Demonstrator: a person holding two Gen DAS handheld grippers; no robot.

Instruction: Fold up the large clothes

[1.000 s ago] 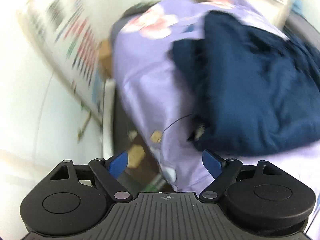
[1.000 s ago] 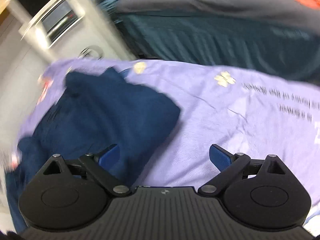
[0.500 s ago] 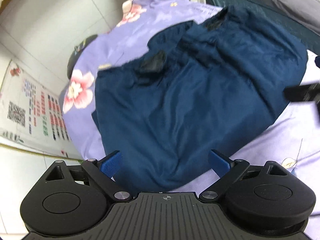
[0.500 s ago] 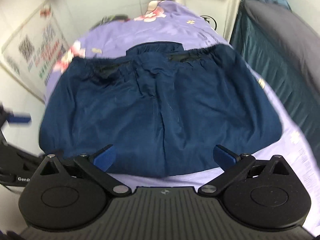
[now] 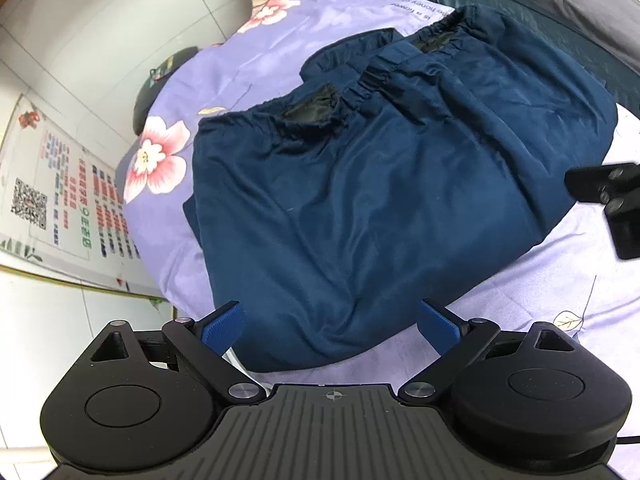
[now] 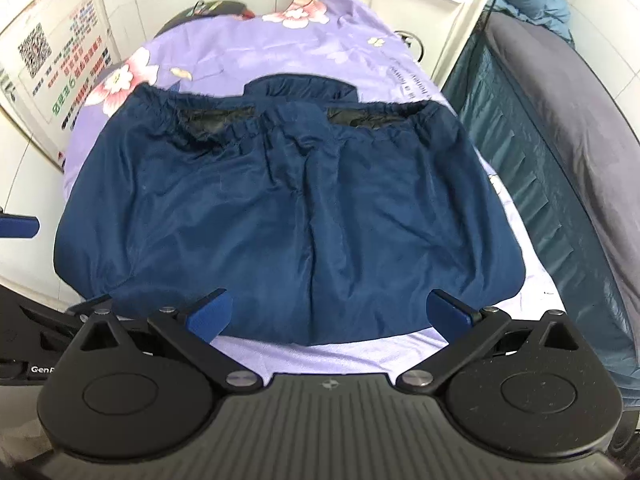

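While both grippers' fingers (blue-padded) stand apart, the glossy navy jacket (image 6: 288, 216) lies folded on the lilac floral sheet (image 6: 248, 44).

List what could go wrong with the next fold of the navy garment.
1. The garment looks slippery and puffy, with wrinkles down the middle; a fold may trap creases or slide apart.
2. Its left edge lies close to the sheet's edge, so a pull that way might drag it off the surface.
3. Both the left claw and the right claw are open at the near hem; a shallow pinch could catch only the top layer or the sheet beneath.
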